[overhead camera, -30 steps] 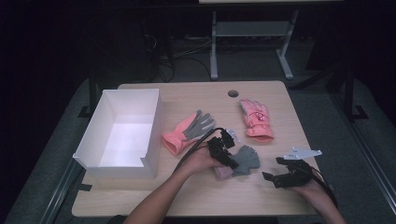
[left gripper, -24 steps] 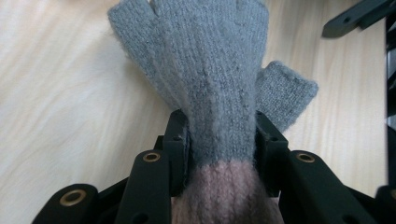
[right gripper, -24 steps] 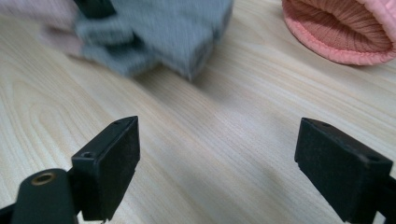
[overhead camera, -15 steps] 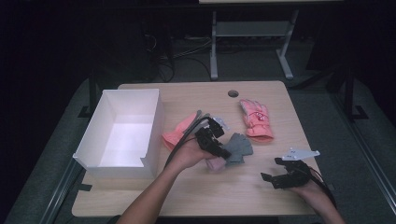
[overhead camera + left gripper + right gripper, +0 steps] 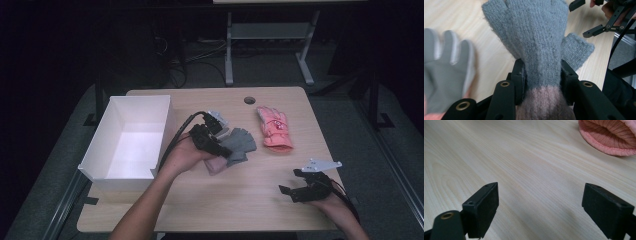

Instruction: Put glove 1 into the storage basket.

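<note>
1. High view, against the earlier frames: the left gripper had come up off the table and drifted toward the white box, carrying the grey fingerless glove with it. The right gripper had stayed parked at the near right of the wooden table.

2. High view, now: the glove hung from the left gripper above the table's middle, its pink cuff toward the hand. A pink glove lay flat well to its right. The box stood at the table's left edge, and what showed of its inside held nothing.

3. Left gripper view: the jaws were clamped on the grey fingerless glove at the line where grey knit met the pink cuff, one pad on each side. A grey-fingered glove with a pink cuff lay blurred on the table below, at the left.

4. Right gripper view: the jaws stood wide apart over bare wood, holding nothing; the cuff of the pink glove lay beyond them.

5. Risk, as a judgement: the soft knit was pinched at one narrow band only, so a quick swing could slide it out of the pads. The dangling fingers might also catch the box's near wall if carried too low.
</note>
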